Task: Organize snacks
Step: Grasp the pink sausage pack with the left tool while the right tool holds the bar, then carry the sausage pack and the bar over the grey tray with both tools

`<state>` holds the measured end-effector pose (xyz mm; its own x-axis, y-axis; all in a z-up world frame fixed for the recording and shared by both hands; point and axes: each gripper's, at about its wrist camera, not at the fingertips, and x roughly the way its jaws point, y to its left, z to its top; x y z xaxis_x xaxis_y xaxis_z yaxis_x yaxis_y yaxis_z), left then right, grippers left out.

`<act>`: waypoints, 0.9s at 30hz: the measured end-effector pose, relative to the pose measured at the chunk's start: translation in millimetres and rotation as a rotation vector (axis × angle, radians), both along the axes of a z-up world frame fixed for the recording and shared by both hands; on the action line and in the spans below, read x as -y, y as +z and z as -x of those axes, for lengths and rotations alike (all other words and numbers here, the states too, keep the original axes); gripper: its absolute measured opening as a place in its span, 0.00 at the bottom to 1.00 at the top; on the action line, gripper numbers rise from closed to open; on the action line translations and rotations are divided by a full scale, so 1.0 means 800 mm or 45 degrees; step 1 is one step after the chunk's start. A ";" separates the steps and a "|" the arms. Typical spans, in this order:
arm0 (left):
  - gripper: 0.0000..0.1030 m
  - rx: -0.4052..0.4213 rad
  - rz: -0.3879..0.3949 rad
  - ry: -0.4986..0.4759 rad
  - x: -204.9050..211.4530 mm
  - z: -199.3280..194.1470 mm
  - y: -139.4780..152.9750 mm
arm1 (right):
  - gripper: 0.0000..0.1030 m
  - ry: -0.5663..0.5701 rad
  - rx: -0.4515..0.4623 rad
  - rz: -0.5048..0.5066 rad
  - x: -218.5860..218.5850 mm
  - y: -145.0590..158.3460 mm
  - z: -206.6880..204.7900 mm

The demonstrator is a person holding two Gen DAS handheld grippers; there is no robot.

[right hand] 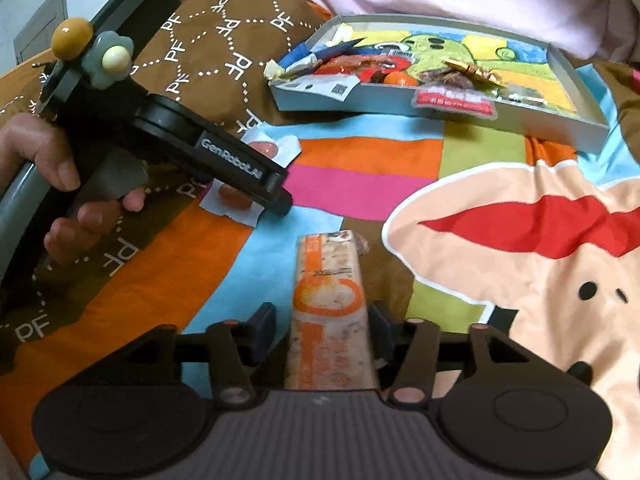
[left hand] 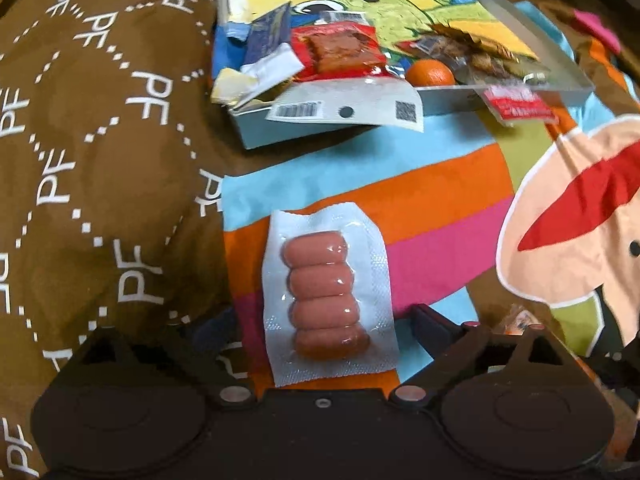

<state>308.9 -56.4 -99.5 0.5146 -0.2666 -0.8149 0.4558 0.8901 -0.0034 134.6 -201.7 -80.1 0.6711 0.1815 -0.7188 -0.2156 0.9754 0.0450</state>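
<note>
**Sausage pack between spread fingers, snack bar pinched lengthwise**

The left gripper (left hand: 320, 320) hangs low over a clear vacuum pack of four small sausages (left hand: 326, 300), its jaws spread wide on either side of the pack and not touching it. The pack lies flat on the striped cartoon blanket (left hand: 440, 200). Its long axis runs straight away from the left wrist camera toward the tray, while each sausage lies crosswise, stacked one beyond the next.

In the right wrist view, the right gripper (right hand: 322, 330) pinches an orange-and-white wrapped snack bar (right hand: 328, 304) at its near half. The bar points forward along the fingers, its far end aimed roughly at the tray, and that end sits low over the blanket; whether it touches the cloth cannot be told.

The shallow grey tray (left hand: 320, 128) rests farther back on the blanket, its floor printed with a green cartoon figure. It holds a red pouch (left hand: 340, 54), a blue packet (left hand: 268, 34), a small orange fruit (left hand: 430, 73) and a brown crinkled wrapper (left hand: 476, 52). A white barcode label (left hand: 348, 110) and a small red sachet (left hand: 520, 106) hang over its near rim. A brown quilt marked "PF" (left hand: 100, 160) lies left of the pack.
</note>
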 end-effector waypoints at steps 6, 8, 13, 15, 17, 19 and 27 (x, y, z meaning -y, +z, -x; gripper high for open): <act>0.87 0.017 -0.022 0.003 0.004 0.002 0.000 | 0.63 -0.003 -0.007 -0.008 -0.001 -0.001 -0.001; 0.83 0.008 -0.021 0.010 0.003 0.004 0.002 | 0.62 -0.010 -0.004 -0.014 0.000 0.000 -0.001; 0.64 -0.029 -0.010 0.040 -0.001 0.003 0.008 | 0.41 -0.046 0.025 0.007 -0.001 0.003 0.003; 0.63 -0.046 -0.001 0.049 -0.002 0.004 0.010 | 0.37 -0.053 0.031 0.008 -0.001 0.004 0.004; 0.61 -0.059 0.017 0.056 -0.004 0.006 0.012 | 0.36 -0.051 0.033 0.017 -0.002 0.005 0.005; 0.59 -0.083 0.057 0.067 -0.005 0.009 0.016 | 0.36 -0.046 0.039 0.037 -0.004 0.006 0.007; 0.56 -0.221 0.319 0.105 -0.020 0.028 0.030 | 0.36 -0.027 0.101 0.197 -0.017 0.011 0.020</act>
